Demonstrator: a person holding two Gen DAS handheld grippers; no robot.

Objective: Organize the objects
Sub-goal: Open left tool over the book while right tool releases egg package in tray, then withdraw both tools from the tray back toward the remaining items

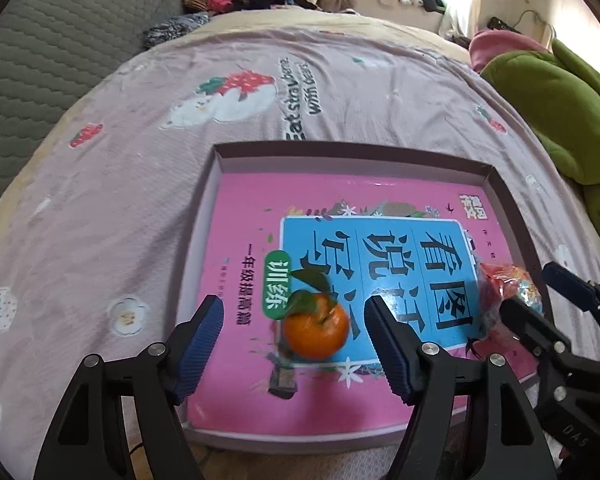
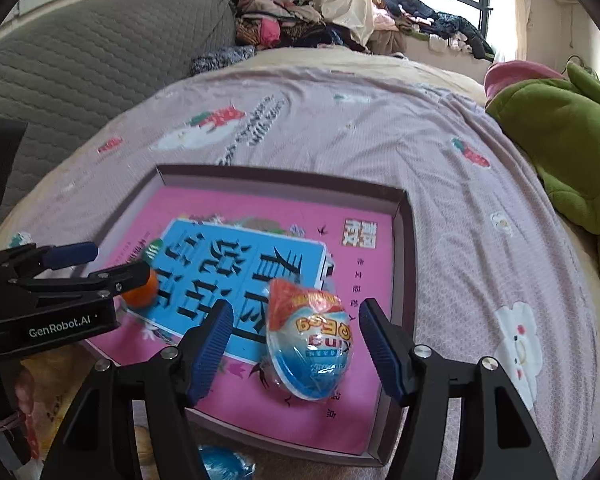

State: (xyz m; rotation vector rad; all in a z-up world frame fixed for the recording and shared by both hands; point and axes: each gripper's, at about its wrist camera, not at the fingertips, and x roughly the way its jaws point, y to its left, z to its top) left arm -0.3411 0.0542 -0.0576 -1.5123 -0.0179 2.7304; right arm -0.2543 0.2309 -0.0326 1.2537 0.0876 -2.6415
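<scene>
A shallow cardboard box [image 1: 498,188] [image 2: 406,216] lies on the bed with a pink and blue book [image 1: 236,216] [image 2: 364,276] flat inside it. An orange tangerine [image 1: 315,332] [image 2: 142,294] with green leaves rests on the book. My left gripper [image 1: 294,340] [image 2: 108,262] stands open around it, both pads clear of the fruit. A wrapped toy egg [image 2: 310,340] [image 1: 508,280], orange on top and blue below, lies on the book's right part. My right gripper [image 2: 296,348] [image 1: 536,292] is open, its pads apart from the egg on both sides.
The bed wears a pink sheet [image 1: 140,184] printed with strawberries and bears. A green plush toy [image 2: 560,140] lies at the right. A grey quilted headboard [image 2: 80,60] and a heap of clothes [image 2: 284,20] sit behind. Another blue wrapped item [image 2: 224,462] lies by the box's near edge.
</scene>
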